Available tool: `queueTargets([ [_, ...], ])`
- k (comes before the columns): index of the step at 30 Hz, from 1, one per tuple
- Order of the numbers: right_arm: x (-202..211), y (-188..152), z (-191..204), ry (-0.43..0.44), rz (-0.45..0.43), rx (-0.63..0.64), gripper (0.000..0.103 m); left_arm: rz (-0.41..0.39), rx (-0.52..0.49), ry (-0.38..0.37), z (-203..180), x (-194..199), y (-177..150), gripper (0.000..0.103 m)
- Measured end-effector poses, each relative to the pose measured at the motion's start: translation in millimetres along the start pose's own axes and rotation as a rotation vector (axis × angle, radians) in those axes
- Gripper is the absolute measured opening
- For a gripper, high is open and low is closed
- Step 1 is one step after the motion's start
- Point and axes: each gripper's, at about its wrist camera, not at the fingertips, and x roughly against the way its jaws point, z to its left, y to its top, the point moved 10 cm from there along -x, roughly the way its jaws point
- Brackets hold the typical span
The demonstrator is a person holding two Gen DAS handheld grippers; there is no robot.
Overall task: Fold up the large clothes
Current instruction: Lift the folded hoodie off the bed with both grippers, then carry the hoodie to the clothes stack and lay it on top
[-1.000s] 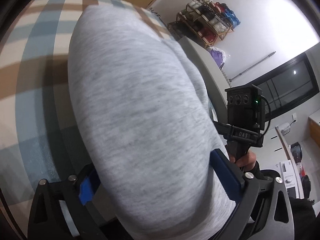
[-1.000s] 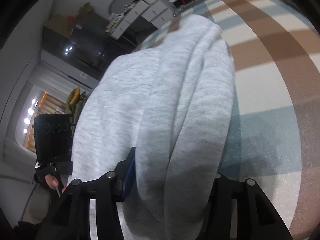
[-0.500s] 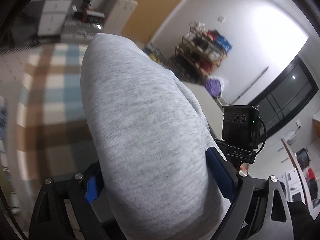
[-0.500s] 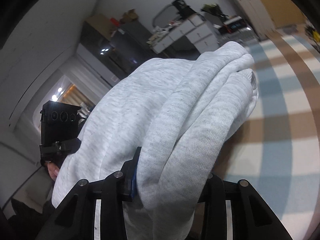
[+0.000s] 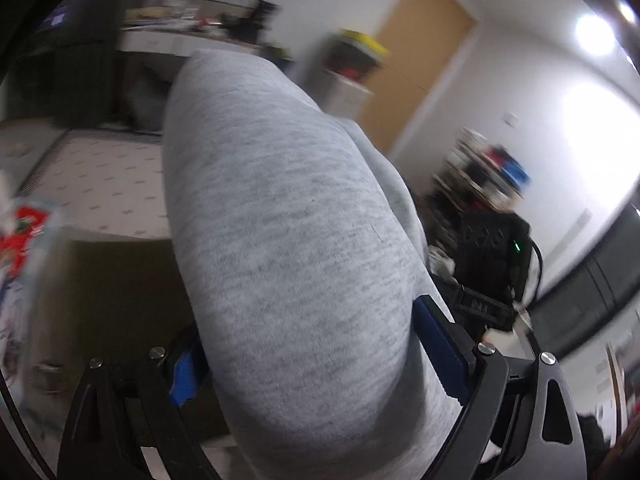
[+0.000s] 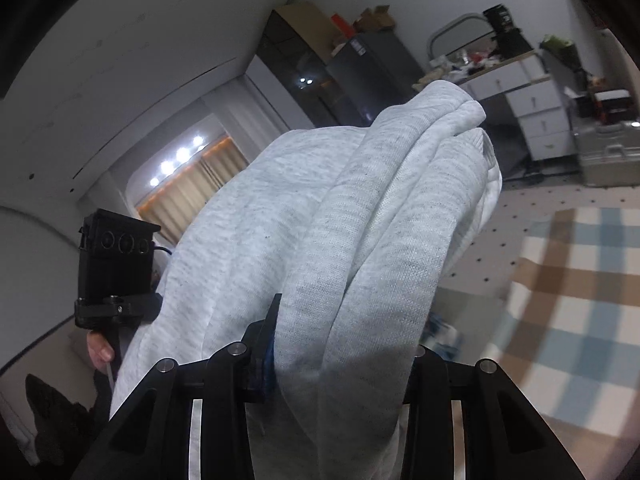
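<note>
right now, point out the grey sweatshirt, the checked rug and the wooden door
grey sweatshirt (image 5: 288,240), left wrist view, middle of the folded bundle
checked rug (image 6: 568,312), right wrist view, brown and blue squares at right
wooden door (image 5: 420,64), left wrist view, middle of the door panel

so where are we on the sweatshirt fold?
Done: grey sweatshirt already bundled into stacked layers. In hand: left gripper and right gripper both clamp it, clear of the checked rug. Left: setting it down; no drop spot visible.

No text, label, brand, number or sign can be read in either view; every surface is blank, blurred or too small.
</note>
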Motion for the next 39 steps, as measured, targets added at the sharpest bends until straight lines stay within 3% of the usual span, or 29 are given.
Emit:
queueTargets([
  [3,-87,-11,-4,-0.026,0.087,-0.012,0.039,0.02,0.134,0.103,94,-9,5,0.092],
  [6,-159,-64,-40,-0.128,0.287,-0.088,0.039,0.14,0.276,0.2,177,-61,-32,0.096],
  [7,-162,-77,-48,-0.137,0.285,-0.114,0.039,0.161,0.306,0.186,190,-72,-44,0.102],
  [9,-157,-83,-50,-0.095,0.259,-0.1,0.039,0.131,0.331,0.081,192,-75,-51,0.102],
  [10,-149,-87,-49,-0.073,0.269,-0.094,0.04,0.124,0.289,0.084,189,-71,-54,0.102],
  [11,-142,-87,-52,-0.072,0.274,-0.08,0.043,0.122,0.24,0.116,184,-68,-54,0.102],
  [13,-123,-89,-55,-0.148,0.295,0.016,0.046,0.097,0.164,0.208,182,-55,-51,0.102],
  [15,-102,-85,-55,-0.222,0.295,0.115,0.046,0.071,0.16,0.289,182,-38,-48,0.1],
  [17,-91,-66,-60,-0.311,0.254,0.169,0.043,0.026,0.148,0.301,167,-30,-42,0.1],
  [20,-87,-37,-30,-0.3,0.137,0.231,0.043,-0.094,0.057,0.333,143,-6,-29,0.1],
  [22,-96,-21,-13,-0.274,0.1,0.288,0.043,-0.107,-0.008,0.32,131,-14,-31,0.1],
  [24,-119,-20,-10,-0.279,0.14,0.32,0.043,-0.006,-0.035,0.35,134,-50,-53,0.1],
  [26,-151,-42,-26,-0.305,0.249,0.308,0.044,0.1,-0.018,0.425,160,-88,-76,0.1],
  [27,-168,-66,-44,-0.34,0.364,0.296,0.044,0.085,-0.048,0.487,170,-99,-84,0.102],
  [28,-179,-84,-57,-0.377,0.416,0.337,0.044,0.092,-0.078,0.53,174,-108,-91,0.102],
  [30,-178,-93,-60,-0.401,0.356,0.409,0.044,0.048,-0.065,0.556,179,-118,-98,0.102],
  [33,-168,-99,-69,-0.362,0.352,0.371,0.044,0.025,-0.119,0.632,173,-126,-100,0.102],
  [39,-127,-80,-60,-0.324,0.297,0.227,0.046,-0.139,-0.058,0.757,152,-98,-93,0.102],
])
